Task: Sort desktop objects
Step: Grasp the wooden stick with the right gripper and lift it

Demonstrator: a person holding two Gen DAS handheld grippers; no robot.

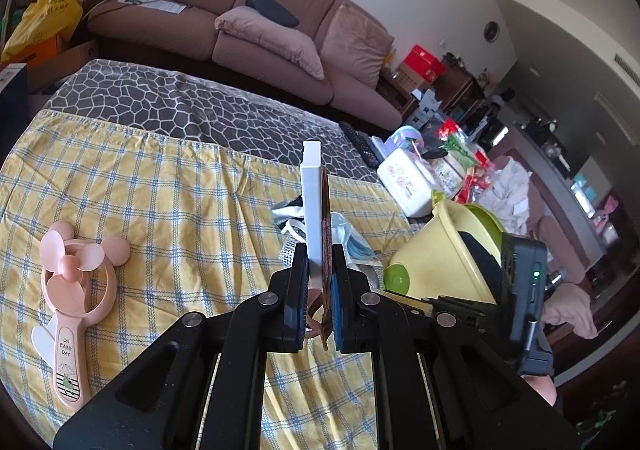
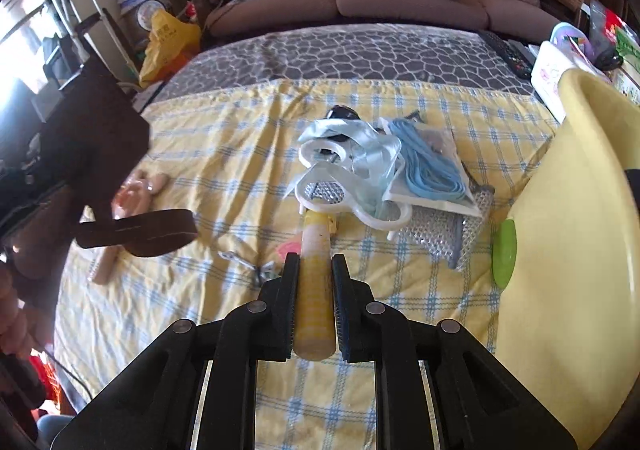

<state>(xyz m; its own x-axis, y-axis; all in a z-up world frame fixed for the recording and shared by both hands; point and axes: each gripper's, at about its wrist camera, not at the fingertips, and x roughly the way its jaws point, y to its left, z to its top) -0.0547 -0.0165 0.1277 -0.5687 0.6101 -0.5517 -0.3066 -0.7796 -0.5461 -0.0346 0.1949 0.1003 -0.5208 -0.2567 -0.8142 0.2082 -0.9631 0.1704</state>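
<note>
Right tongs grip a yellow-handled tool; white looped head.

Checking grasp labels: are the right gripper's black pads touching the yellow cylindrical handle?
Touching. The right wrist view shows both pads pressed against the yellow cylindrical handle, no gap either side.

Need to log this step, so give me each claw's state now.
Left claw: shut on a thin white box.
Right claw: shut on a yellow handle.
</note>
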